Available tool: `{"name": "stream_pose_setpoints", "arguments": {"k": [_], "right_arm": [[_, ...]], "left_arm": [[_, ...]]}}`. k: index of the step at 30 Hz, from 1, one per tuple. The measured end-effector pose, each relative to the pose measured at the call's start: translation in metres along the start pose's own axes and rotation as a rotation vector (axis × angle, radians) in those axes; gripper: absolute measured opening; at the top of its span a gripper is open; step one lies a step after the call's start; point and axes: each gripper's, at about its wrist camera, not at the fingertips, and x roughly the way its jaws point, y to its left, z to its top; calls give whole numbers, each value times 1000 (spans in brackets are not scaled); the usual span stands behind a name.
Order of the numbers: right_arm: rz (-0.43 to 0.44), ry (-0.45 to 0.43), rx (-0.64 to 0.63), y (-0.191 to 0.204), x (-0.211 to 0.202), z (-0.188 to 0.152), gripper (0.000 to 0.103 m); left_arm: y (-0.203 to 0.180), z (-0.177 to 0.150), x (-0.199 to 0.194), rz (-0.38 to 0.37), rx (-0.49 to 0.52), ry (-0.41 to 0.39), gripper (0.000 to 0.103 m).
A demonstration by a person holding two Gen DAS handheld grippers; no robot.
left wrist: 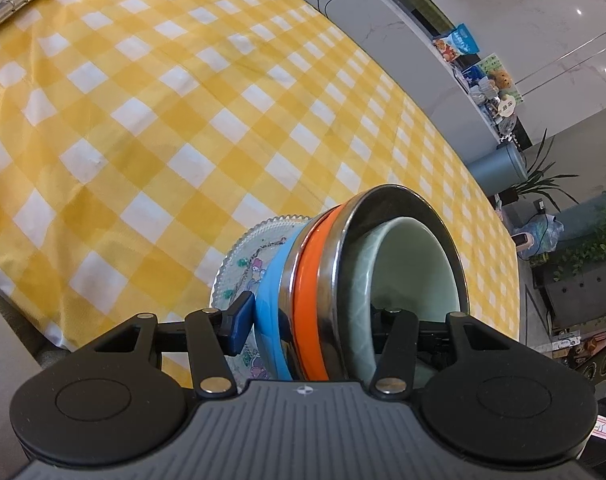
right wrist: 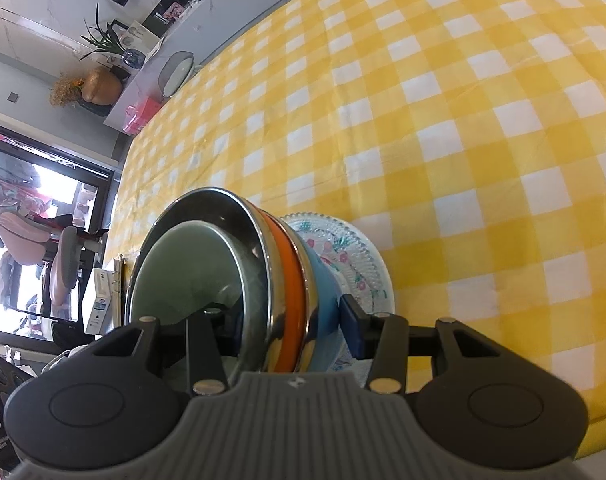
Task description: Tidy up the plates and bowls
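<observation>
A stack of nested bowls [left wrist: 335,280] on a glass plate [left wrist: 239,268] is pinched by the left gripper [left wrist: 311,316] and the right gripper [right wrist: 291,320] from opposite sides, apparently near the tabletop's [left wrist: 183,120] near edge; a binder [left wrist: 19,4] lies at a far corner.

Glossy steel bowl [left wrist: 403,216]; smooth celadon ceramic bowl [left wrist: 415,264]; beaded glass plate [left wrist: 239,264]; checked cloth tablecloth [left wrist: 183,120]
</observation>
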Motion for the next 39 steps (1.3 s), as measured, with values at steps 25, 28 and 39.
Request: {"name": "stream_pose_setpoints", "arguments": {"k": [25, 28, 39], "right_arm": [[28, -102, -27, 1, -33, -2, 74], [6, -151, -68, 6, -51, -7, 74], [-85, -380, -294, 39, -134, -42, 79]], "left_arm": [[-10, 5, -29, -22, -19, -104, 67], [-23, 3, -49, -35, 55, -170, 67], [-90, -44, -124, 45, 469, -454, 67]]}}
